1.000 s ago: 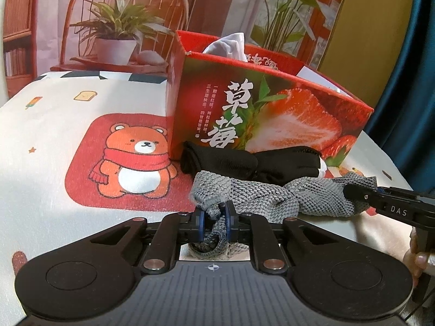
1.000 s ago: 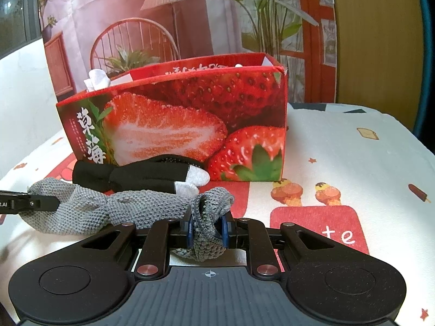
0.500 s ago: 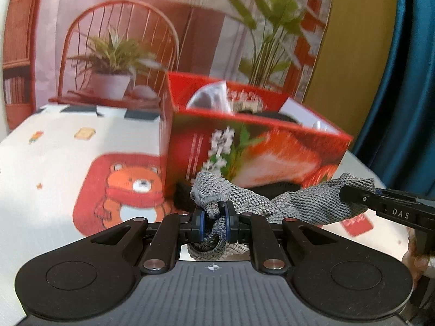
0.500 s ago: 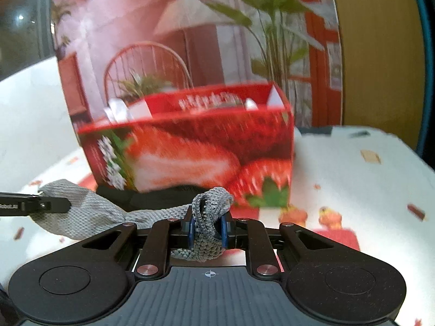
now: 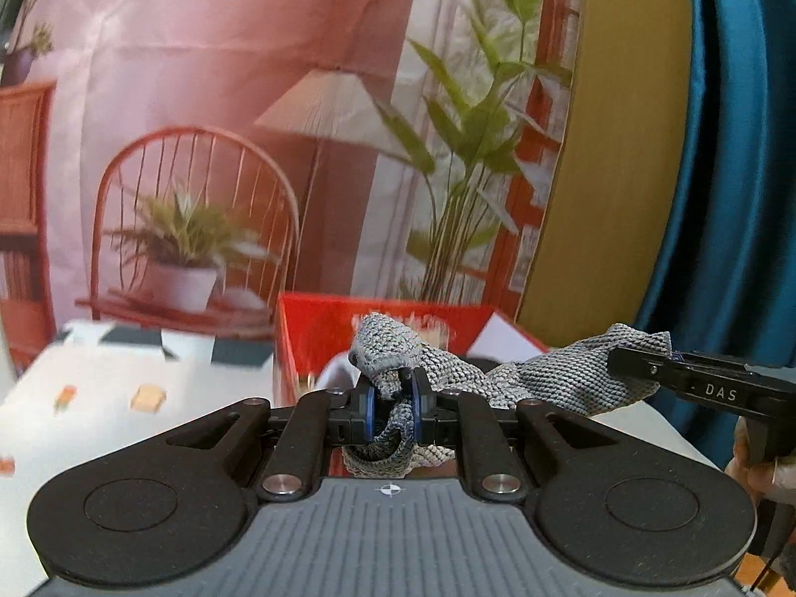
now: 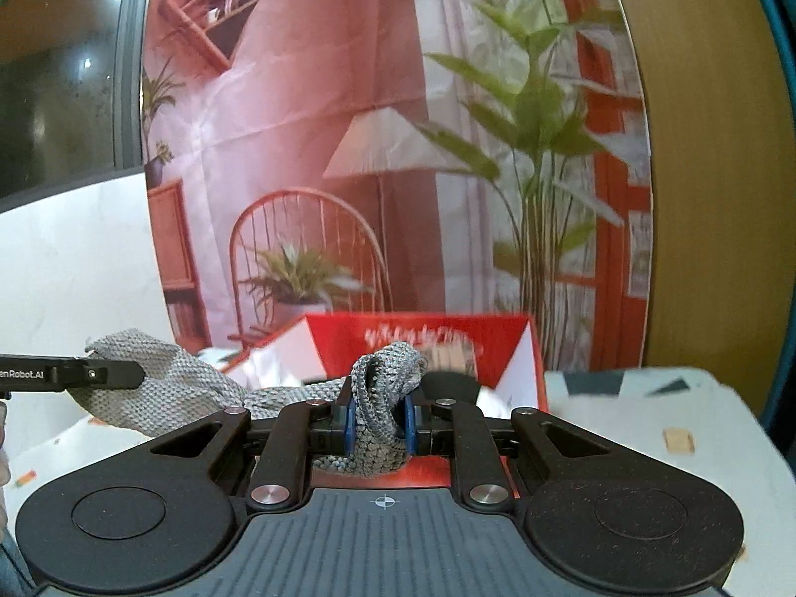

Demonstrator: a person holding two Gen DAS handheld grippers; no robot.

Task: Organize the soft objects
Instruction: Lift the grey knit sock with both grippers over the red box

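Note:
A grey knitted cloth (image 5: 557, 378) hangs stretched between my two grippers, lifted above the table. My left gripper (image 5: 392, 398) is shut on one end of it. My right gripper (image 6: 379, 415) is shut on the other end of the cloth (image 6: 383, 388). The red strawberry box (image 5: 318, 333) stands open just behind and below the cloth; it also shows in the right wrist view (image 6: 438, 343), with something dark and something white inside. Each gripper shows in the other's view, the right one (image 5: 696, 385) at the right, the left one (image 6: 74, 373) at the left.
The table (image 5: 99, 398) has a white cloth with small printed pictures. A printed backdrop with a chair, a lamp and plants (image 5: 199, 199) hangs behind it. A blue curtain (image 5: 736, 149) is at the right.
Both grippers have risen with the grey cloth, from table level to above the box rim. The black item on the table in front of the box has dropped out of view.

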